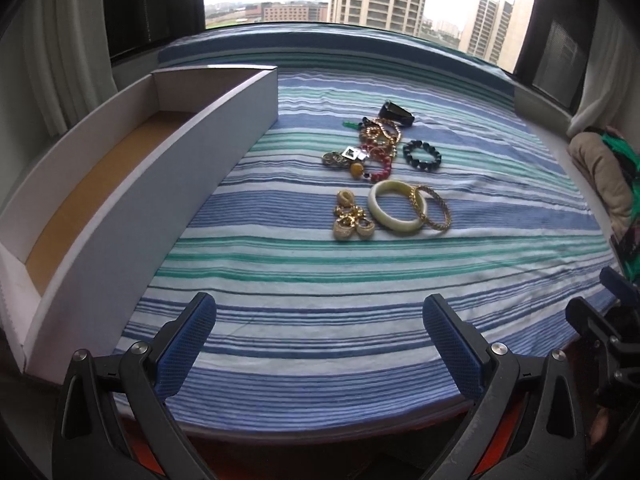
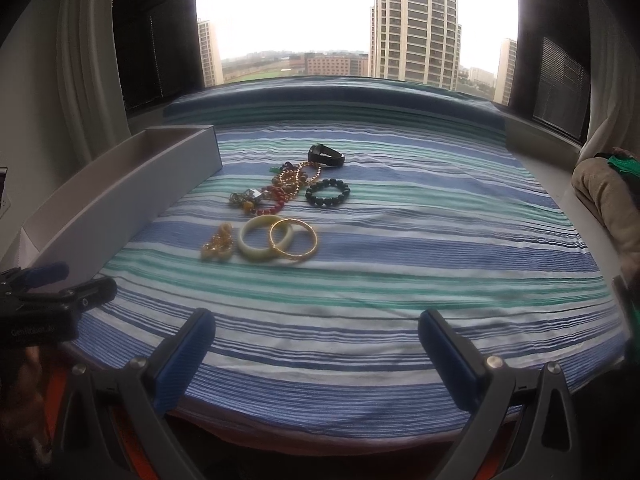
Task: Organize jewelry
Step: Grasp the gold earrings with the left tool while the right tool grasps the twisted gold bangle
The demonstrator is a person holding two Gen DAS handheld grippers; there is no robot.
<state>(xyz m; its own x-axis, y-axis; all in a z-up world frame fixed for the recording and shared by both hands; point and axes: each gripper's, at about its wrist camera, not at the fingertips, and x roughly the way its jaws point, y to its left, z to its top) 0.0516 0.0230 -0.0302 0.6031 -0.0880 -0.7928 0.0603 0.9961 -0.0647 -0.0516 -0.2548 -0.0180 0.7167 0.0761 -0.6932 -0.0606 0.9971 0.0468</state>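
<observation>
A: Both tongs idle. Left tongs point(image 1: 320, 344) spread wide, nothing between the pads; right tongs point(image 2: 318, 354) same, gaping and empty. We're hovering at the near edge of the bed point(image 1: 500, 280), well short of the jewelry.

B: Where's the pile?

A: From the left wrist, roughly 12 o'clock ahead of us, on the striped sheet. White bangle point(image 1: 396, 211) nearest, gold bangle point(image 1: 433, 209) overlapping its 3 o'clock side. Gold earring cluster point(image 1: 352, 216) just beside the white bangle at 9 o'clock. Further out: tangle of red beads and gold chain point(image 1: 378, 148), black bead bracelet point(image 1: 422, 155) at its 3 o'clock and apart from it, black ring-like piece point(image 1: 396, 113) at the far end.

B: And the box?

A: Long white box point(image 1: 160, 184) at 10 o'clock, open top, brown floor. What we can see of the inside holds nothing; near end is partly hidden by the wall.

B: Progress?

A: We'd call it zero. Every piece we can see sits on the bed, none in the box. All transfers are left. Bangles look like the easy first grab; the tangle will likely drag neighbours along.
</observation>
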